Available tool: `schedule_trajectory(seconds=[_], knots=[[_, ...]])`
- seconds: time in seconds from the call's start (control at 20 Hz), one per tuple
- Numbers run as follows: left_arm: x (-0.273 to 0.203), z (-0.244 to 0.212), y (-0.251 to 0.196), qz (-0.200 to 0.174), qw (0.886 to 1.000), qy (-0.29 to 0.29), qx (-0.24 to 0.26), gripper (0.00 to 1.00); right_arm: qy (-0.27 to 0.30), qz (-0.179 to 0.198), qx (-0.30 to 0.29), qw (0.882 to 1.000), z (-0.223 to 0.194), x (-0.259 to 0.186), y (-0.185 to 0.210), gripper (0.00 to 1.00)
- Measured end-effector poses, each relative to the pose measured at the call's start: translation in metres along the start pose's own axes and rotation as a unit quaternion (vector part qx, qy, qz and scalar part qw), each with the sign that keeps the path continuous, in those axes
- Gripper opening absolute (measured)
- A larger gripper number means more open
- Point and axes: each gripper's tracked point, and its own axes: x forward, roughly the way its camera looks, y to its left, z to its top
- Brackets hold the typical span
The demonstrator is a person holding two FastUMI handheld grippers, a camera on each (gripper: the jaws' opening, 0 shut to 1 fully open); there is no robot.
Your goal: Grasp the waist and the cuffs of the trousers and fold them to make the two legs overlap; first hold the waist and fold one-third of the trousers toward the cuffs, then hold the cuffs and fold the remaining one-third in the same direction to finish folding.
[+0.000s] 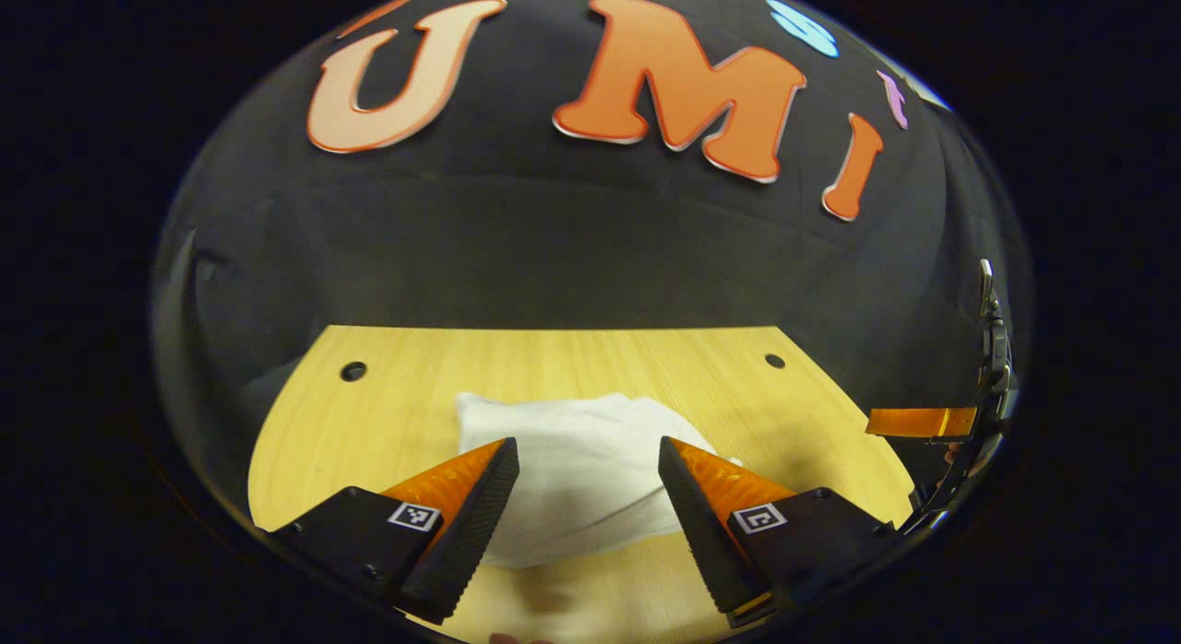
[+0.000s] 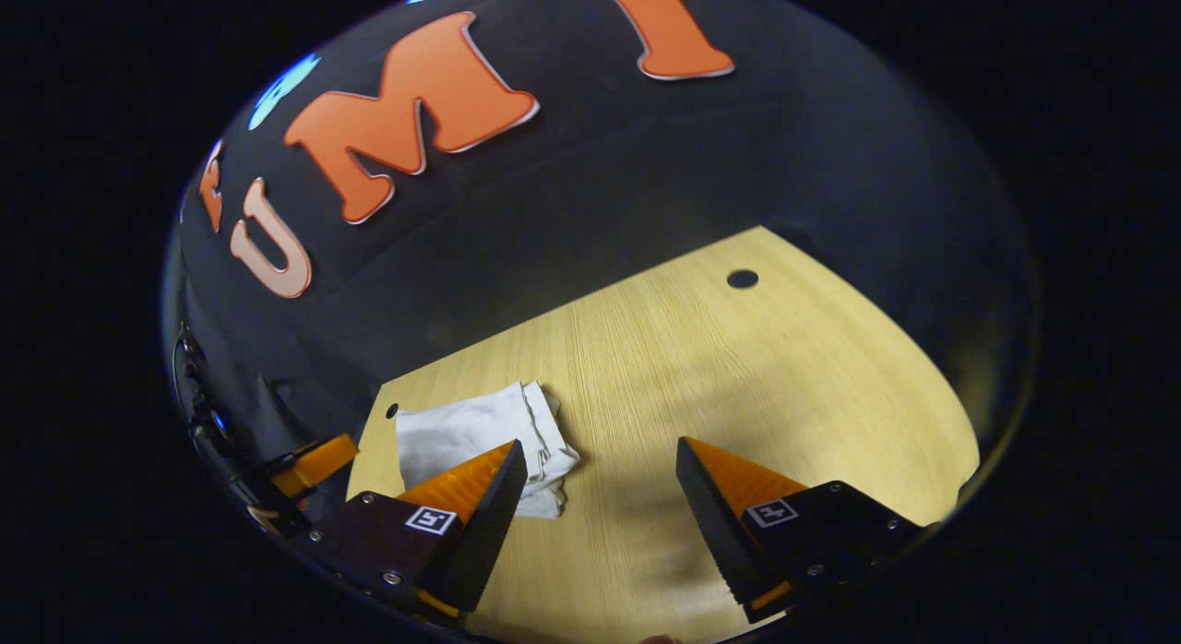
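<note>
Wood worktop (image 1: 387, 413), mid-span: white trousers (image 1: 572, 478) lie folded in a compact bundle. Soft, light cloth; best gripped at layered edge. L gripper (image 1: 589, 459) & R gripper (image 2: 600, 459) both spread, empty.

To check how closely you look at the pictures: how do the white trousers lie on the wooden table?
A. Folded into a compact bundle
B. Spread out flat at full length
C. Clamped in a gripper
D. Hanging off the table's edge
A: the white trousers lie as a small layered bundle on the wooden table, and both grippers are open and apart from them.
</note>
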Motion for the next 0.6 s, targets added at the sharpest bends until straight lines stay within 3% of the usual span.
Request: schedule_trajectory(seconds=[0.1, 0.25, 0.6], knots=[[0.004, -0.008, -0.004, 0.026, 0.999, -0.035, -0.016, 0.99, -0.034, 0.012, -0.034, 0.999, 0.014, -0.007, 0.019, 0.98], [-0.009, 0.001, -0.004, 0.065, 0.992, -0.108, -0.004, 0.99, -0.077, 0.044, -0.037, 0.995, 0.028, -0.023, 0.051, 0.98], [-0.018, 0.007, -0.001, 0.070, 0.981, -0.181, -0.009, 0.99, -0.212, 0.063, -0.094, 0.971, 0.045, -0.096, 0.098, 0.98]])
